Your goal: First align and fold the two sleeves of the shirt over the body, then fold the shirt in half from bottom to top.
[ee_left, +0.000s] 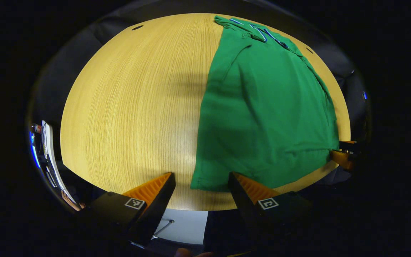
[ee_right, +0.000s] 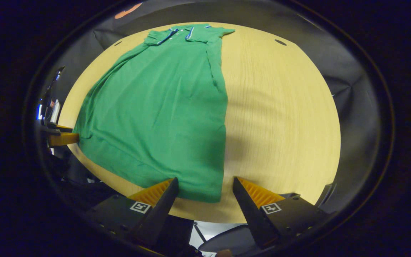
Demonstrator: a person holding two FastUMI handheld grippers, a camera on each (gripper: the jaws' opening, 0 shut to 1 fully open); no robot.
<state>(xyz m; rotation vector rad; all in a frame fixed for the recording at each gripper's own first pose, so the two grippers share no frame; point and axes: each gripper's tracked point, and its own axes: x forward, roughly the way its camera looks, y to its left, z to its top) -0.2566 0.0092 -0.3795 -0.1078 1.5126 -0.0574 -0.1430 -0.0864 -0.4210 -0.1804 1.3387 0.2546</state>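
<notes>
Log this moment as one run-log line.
shirt: sleeves folded in, flat on table | left gripper: open at hem corner | right gripper: open at other corner

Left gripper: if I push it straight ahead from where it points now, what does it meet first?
Probably the near bottom corner of the green shirt, which lies on the table just ahead between the open jaws of the left gripper. Its height above the table is unclear.

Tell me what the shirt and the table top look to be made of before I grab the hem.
The green shirt looks like soft matte knit cloth, probably cotton or a blend: it lies limp with shallow wrinkles, and the collar has striped trim. The table looks like light wood or wood-grain laminate, with fine parallel grain lines and a faint sheen; which one I cannot tell.
</notes>
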